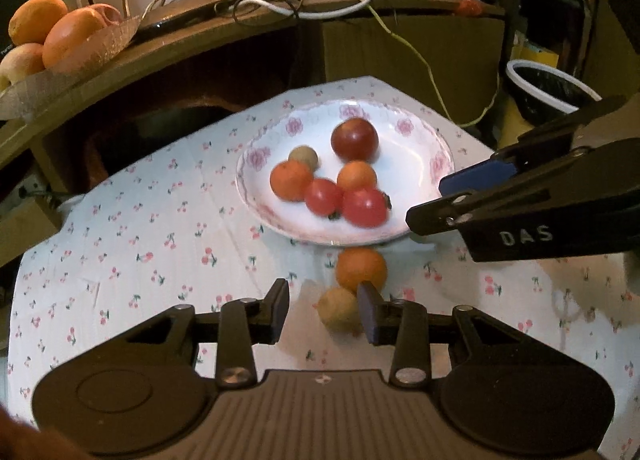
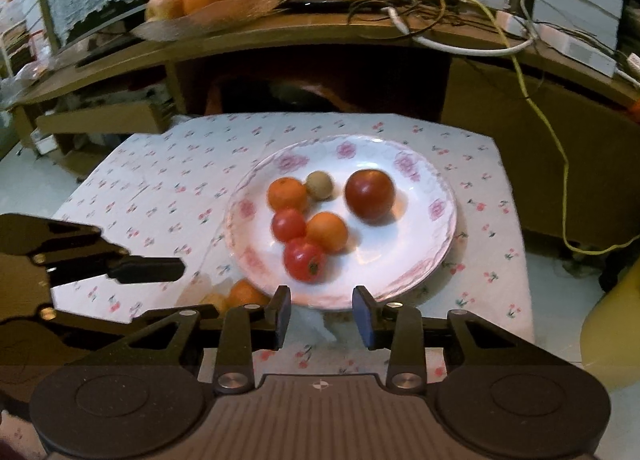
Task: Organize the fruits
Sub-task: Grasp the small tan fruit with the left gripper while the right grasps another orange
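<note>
Both tools, left (image 1: 323,310) and right (image 2: 322,314), hover open-jawed near plate (image 2: 408,260).

Six fruits are held on the floral plate (image 2: 436,227): two tomatoes (image 2: 305,260), two oranges (image 2: 327,232), one dark red fruit (image 2: 370,193), one small brownish fruit (image 2: 319,185). An orange (image 1: 361,269) and a yellowish fruit (image 1: 339,308) are left on the cloth beside the rim.

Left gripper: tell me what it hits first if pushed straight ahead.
Probably the yellowish fruit lying by the left gripper's open jaws, then the orange on the cloth and the plate behind; depth is uncertain.
</note>
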A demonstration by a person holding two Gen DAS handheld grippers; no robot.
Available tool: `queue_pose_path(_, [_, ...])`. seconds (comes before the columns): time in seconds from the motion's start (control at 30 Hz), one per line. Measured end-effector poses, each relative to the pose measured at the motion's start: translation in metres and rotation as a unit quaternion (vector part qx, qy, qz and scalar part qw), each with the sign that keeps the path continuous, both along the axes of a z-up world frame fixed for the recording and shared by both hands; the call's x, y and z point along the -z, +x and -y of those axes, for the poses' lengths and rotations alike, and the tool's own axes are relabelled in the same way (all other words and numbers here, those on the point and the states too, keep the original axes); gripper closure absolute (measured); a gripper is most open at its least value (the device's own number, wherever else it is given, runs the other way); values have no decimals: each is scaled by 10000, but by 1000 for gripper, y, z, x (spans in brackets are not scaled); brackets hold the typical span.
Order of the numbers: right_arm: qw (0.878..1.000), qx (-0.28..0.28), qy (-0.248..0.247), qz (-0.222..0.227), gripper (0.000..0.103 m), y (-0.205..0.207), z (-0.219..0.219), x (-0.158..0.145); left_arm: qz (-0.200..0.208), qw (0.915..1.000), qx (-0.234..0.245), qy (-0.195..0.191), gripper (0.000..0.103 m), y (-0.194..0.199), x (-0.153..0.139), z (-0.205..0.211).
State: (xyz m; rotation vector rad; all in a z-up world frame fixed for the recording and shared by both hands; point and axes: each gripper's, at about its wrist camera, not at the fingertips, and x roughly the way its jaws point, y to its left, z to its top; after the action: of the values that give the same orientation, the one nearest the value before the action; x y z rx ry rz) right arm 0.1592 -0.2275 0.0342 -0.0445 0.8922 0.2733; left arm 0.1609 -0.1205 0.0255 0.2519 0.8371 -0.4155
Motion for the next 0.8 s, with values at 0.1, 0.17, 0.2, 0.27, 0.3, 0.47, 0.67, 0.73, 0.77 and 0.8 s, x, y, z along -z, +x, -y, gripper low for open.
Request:
queue_pose_path(0.1, [10000,-37,24,5,66,-5,-1,-2,-32,9999,94,22,60,-2,4,0])
queue_pose_path(0.17, [10000,-18,64,42,66,-6,2,-5,-43,9999,166,25,60,-2,7,2])
queue_pose_path(0.2, [9999,2,99,34,66,-5,4,-7,-42,9998,202,27,60,-2,8,3])
queue_pose_path(0.27, [9998,41,173,-14,66,-5,7,-7,-65,9996,255,70,60,-1,13,6])
queue_pose_path(0.3, [9998,41,188,-41,66,-6,7,-6,-79,9996,270,84,60,-1,15,7])
queue_pose_path(0.47, [9997,-47,162,-157,66,-9,6,-3,14,9993,361,135,61,1,20,16])
queue_pose_path(0.67, [9991,-132,291,-261,66,-7,0,-2,-3,9997,238,93,71,1,17,8])
queue_pose_path(0.73, [9989,-176,304,-311,66,-6,-4,0,12,9996,256,148,71,-2,16,4])
queue_pose_path(0.77, [9988,-198,304,-341,66,-5,-6,1,16,9995,261,157,71,-4,15,1])
queue_pose_path(0.8, [9986,-220,312,-371,66,-4,-9,3,18,9995,264,160,71,-6,14,-3])
